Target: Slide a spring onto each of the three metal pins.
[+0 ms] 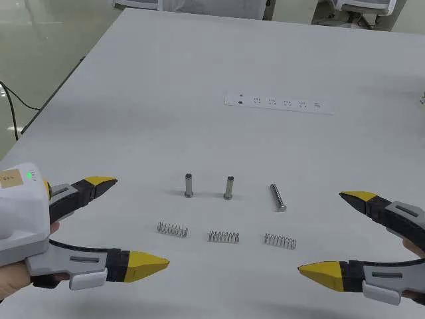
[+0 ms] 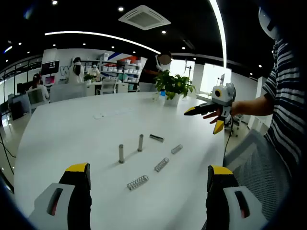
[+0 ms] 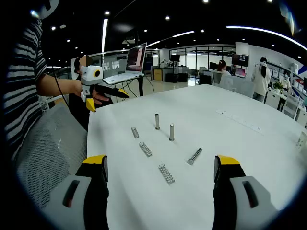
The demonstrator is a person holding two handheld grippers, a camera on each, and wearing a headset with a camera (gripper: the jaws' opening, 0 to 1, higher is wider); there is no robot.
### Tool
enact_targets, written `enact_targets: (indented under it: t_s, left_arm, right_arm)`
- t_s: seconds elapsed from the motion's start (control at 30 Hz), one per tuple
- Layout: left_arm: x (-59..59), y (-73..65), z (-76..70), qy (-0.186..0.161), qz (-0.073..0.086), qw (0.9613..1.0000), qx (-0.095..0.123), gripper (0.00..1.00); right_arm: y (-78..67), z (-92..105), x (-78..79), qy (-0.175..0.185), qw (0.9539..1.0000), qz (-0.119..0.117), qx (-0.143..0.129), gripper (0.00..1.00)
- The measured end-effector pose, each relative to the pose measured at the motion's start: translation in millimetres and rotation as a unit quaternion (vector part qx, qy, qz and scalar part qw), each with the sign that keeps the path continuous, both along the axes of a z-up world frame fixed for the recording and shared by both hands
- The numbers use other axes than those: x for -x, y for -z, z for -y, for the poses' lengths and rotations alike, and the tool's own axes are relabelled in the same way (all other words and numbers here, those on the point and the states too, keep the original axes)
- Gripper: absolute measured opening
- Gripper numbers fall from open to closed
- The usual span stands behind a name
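Observation:
On the white table (image 1: 166,100), two metal pins stand upright (image 1: 188,185) (image 1: 229,187) and a third pin (image 1: 277,197) lies on its side to their right. Three springs (image 1: 172,230) (image 1: 223,236) (image 1: 279,240) lie in a row in front of the pins, one before each. My left gripper (image 1: 139,221) is open at the left of the row, well apart from it. My right gripper (image 1: 321,232) is open at the right, holding nothing. In the left gripper view the nearest spring (image 2: 137,182) lies ahead between the jaws. In the right gripper view the lying pin (image 3: 194,156) and a spring (image 3: 166,173) are closest.
A white power strip (image 1: 279,104) is set flat into the table beyond the pins. The table's left edge (image 1: 60,86) runs diagonally. A potted plant (image 2: 173,86) stands at one table end, a laptop (image 3: 127,64) at another, and a mesh chair (image 3: 43,158) is beside the person.

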State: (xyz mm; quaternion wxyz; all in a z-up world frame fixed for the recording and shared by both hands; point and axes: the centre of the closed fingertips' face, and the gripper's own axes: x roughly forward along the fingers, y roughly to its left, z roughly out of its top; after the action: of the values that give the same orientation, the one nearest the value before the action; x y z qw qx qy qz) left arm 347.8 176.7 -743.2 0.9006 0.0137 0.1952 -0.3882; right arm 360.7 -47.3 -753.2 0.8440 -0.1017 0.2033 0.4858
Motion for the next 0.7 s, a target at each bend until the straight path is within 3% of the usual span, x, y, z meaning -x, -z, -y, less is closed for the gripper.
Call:
enact_targets:
  t_s: [0.7]
  left_arm:
    - [1.3, 3.3, -2.9, -0.001, -0.001, 1.0, -0.003, 0.99]
  right_arm:
    - [4.2, 3.3, -1.4, -0.006, 1.0, 0.001, 0.002, 0.92]
